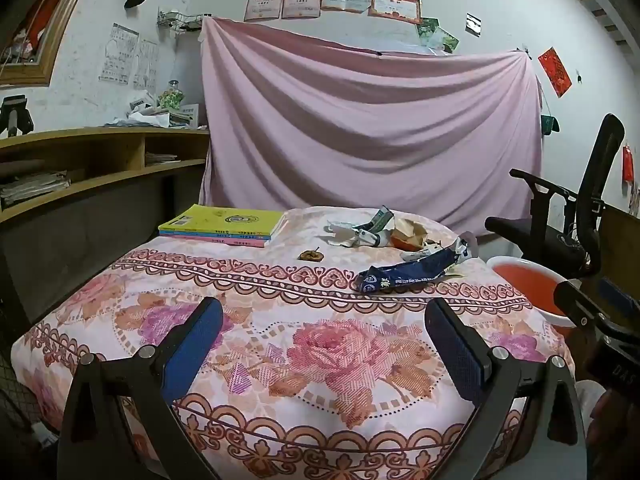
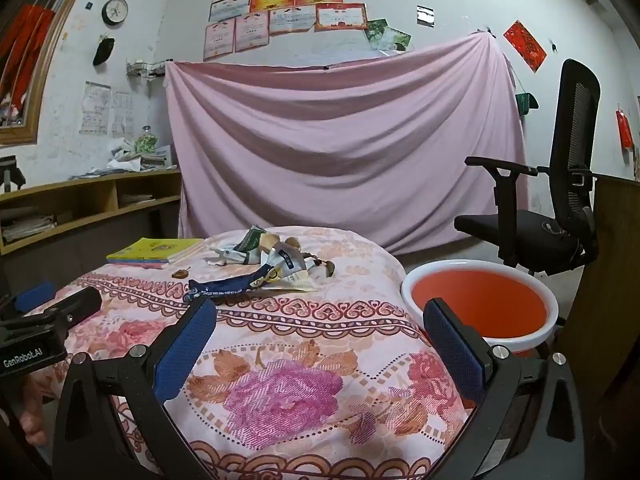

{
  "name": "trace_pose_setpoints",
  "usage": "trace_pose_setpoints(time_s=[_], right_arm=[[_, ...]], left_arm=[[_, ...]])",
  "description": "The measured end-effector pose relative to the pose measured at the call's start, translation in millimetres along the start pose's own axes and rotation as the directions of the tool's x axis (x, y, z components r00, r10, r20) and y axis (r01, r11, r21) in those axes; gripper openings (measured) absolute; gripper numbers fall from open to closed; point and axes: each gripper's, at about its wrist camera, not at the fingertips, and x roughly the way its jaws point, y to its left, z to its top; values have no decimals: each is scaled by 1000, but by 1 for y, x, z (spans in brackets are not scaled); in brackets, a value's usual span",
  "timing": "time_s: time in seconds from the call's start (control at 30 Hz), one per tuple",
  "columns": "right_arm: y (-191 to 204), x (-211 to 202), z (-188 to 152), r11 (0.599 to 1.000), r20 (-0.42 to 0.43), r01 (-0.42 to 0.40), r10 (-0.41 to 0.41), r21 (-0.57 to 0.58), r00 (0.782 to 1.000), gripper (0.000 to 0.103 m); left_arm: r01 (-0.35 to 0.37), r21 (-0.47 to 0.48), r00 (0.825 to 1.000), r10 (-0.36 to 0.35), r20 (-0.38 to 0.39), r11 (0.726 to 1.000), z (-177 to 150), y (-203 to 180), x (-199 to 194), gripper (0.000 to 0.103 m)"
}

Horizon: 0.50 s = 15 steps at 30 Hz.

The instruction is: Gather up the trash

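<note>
On the flowered cloth (image 1: pixel 304 344) lies a heap of trash: a dark blue wrapper (image 1: pixel 404 278) (image 2: pixel 228 286), crumpled white and green wrappers (image 1: pixel 360 232) (image 2: pixel 248 250), an orange-brown scrap (image 1: pixel 408 236) and a small brown bit (image 1: pixel 310 256) (image 2: pixel 181 273). An orange basin with a white rim (image 1: pixel 528 288) (image 2: pixel 480 304) stands at the table's right. My left gripper (image 1: pixel 324 308) hovers open over the near cloth, well short of the trash. My right gripper (image 2: pixel 320 312) is open too, nothing between its blue pads, with the blue wrapper just beyond its left finger.
A stack of books (image 1: pixel 224 226) (image 2: pixel 156 252) lies at the table's far left. A black office chair (image 2: pixel 560 208) stands right of the basin. Wooden shelves (image 1: pixel 80 160) run along the left wall. A pink sheet (image 1: pixel 360 128) hangs behind the table.
</note>
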Motion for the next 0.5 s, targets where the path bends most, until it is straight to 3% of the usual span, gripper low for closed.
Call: trace_pose_setpoints(time_s=[0.5], right_arm=[[0, 2, 0, 1000, -5, -1, 1, 2, 1000, 103]], left_arm=[[0, -1, 1000, 0, -1, 1000, 0, 0, 0, 99]])
